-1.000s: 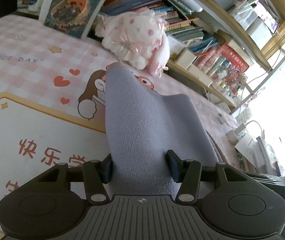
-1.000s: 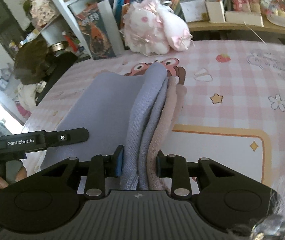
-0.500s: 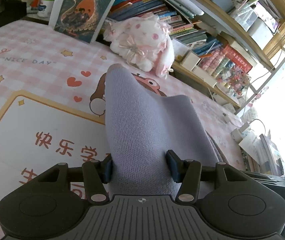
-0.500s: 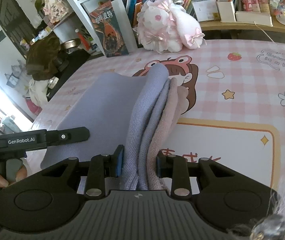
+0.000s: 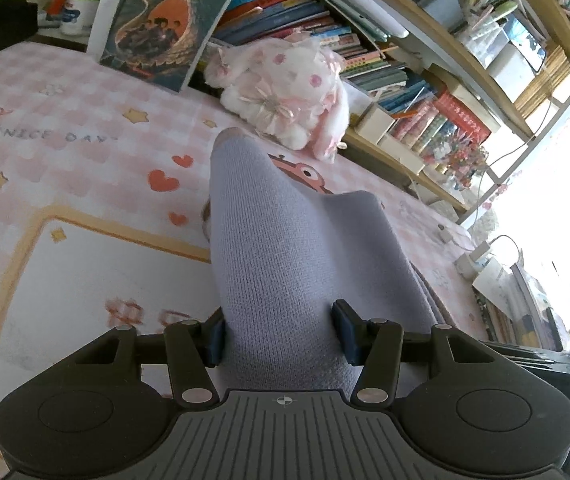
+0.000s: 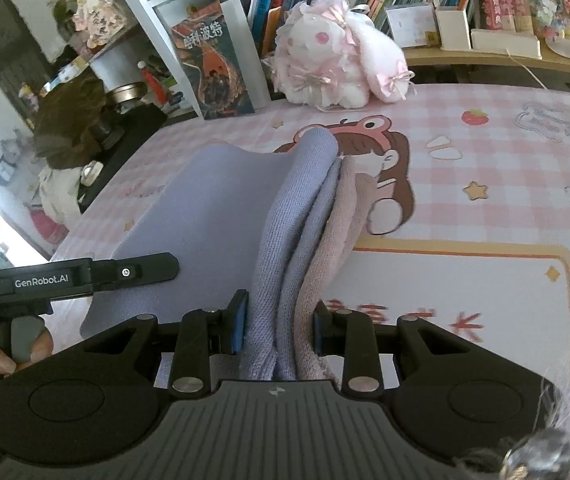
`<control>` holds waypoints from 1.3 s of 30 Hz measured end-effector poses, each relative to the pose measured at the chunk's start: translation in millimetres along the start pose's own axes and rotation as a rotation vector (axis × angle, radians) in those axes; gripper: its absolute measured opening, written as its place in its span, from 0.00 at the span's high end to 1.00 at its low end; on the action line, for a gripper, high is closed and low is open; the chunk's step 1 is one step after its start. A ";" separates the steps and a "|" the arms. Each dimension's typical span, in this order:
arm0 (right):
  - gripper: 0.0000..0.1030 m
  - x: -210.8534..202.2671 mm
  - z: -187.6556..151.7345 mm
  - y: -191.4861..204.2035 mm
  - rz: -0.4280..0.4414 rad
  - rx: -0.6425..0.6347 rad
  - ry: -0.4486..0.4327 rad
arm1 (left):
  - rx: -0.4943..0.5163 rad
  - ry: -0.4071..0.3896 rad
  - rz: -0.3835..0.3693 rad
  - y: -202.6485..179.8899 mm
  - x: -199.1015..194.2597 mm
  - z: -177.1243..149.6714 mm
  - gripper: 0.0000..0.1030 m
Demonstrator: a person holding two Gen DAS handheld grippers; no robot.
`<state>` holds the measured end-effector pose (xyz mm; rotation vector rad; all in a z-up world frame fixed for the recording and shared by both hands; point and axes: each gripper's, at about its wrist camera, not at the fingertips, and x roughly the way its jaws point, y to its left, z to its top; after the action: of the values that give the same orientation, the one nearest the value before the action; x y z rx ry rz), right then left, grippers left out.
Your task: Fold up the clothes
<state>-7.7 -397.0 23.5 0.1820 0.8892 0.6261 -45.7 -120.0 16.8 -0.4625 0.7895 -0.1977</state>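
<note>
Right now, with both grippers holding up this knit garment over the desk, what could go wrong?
The right gripper pinches several bunched layers of the lavender knit garment; an inner pink layer could slip out and spoil the fold. Swinging the cloth forward might brush the plush toy or topple the leaning book behind it.

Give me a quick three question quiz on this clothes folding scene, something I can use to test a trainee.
1. True or false: both grippers are shut on the knit garment.
2. Which colours show in the layers pinched by the right gripper? A) lavender and pale pink B) green and white C) black and red
3. What soft toy sits by the bookshelf beyond the garment?

Key:
1. True; the left gripper clamps it too.
2. A
3. A pink and white plush rabbit.
</note>
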 end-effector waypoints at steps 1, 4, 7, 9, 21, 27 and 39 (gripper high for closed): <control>0.73 2.9 0.8 6.9 -0.007 -0.002 -0.003 | 0.004 0.003 -0.007 5.7 -1.4 3.2 0.49; 0.73 13.0 3.3 28.4 -0.027 -0.005 -0.012 | 0.016 0.011 -0.030 26.9 -6.7 14.1 0.49; 0.73 24.0 6.4 48.9 -0.047 0.003 -0.026 | 0.030 0.016 -0.048 46.5 -11.9 25.1 0.49; 0.73 31.8 8.6 61.2 -0.057 0.004 -0.035 | 0.039 0.018 -0.059 59.2 -15.4 32.9 0.49; 0.73 87.8 41.3 116.5 -0.090 -0.047 -0.075 | 0.050 -0.012 -0.079 125.0 -18.4 86.6 0.49; 0.73 121.5 74.7 124.7 -0.101 -0.087 -0.100 | 0.048 -0.041 -0.072 145.0 -1.6 121.6 0.49; 0.73 186.1 130.0 113.8 -0.142 -0.139 -0.110 | 0.031 -0.063 -0.055 172.6 55.0 173.7 0.50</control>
<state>129.9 -183.6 26.2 0.0278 0.7423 0.5382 117.7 70.2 6.7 -0.4593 0.7114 -0.2449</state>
